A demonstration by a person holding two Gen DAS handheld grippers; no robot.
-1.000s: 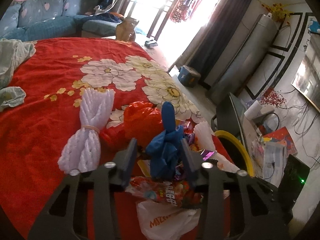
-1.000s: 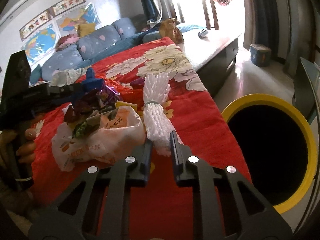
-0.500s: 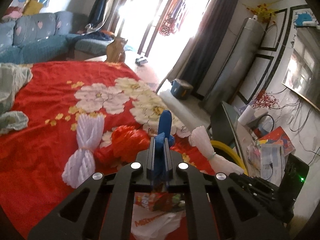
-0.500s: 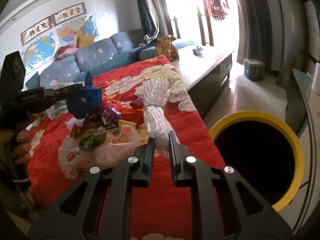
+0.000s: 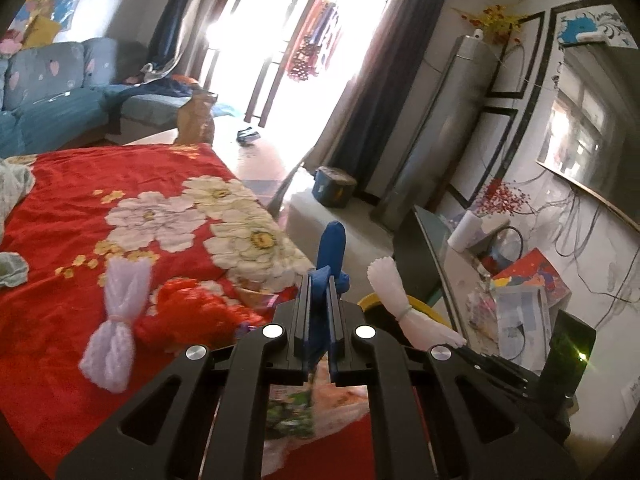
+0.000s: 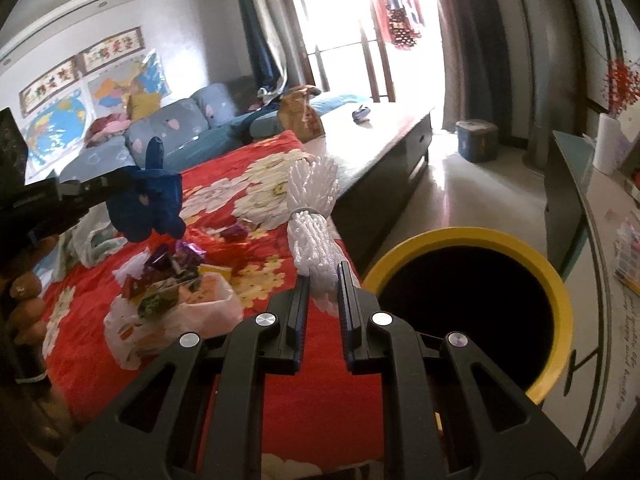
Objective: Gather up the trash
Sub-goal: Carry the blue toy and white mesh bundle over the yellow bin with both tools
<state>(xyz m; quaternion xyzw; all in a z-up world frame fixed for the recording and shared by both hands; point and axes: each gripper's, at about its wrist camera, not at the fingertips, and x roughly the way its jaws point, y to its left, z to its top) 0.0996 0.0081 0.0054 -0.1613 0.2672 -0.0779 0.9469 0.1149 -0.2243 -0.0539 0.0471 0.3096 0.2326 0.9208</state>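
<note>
My left gripper (image 5: 319, 280) is shut on a blue plastic bag (image 5: 331, 249) and holds it above the red table; the bag also shows in the right wrist view (image 6: 146, 200). My right gripper (image 6: 323, 280) is shut on a white foam net (image 6: 314, 216), lifted beside the yellow-rimmed bin (image 6: 472, 312). That net shows in the left wrist view (image 5: 394, 300) too. A white bag of wrappers (image 6: 172, 304) lies on the red cloth (image 6: 260, 360). A second foam net (image 5: 118, 316) and a red bag (image 5: 192, 312) lie on the table.
The bin's rim (image 5: 366, 302) peeks out behind my left gripper. A dark glass stand (image 6: 564, 208) is right of the bin. A sofa (image 5: 48, 96) stands at the back. Light cloths (image 5: 12, 184) lie at the table's left edge. A blue box (image 6: 478, 140) sits on the floor.
My left gripper closed on the blue bag and lifted it off the pile. My right gripper raised the white foam net and moved it toward the bin.
</note>
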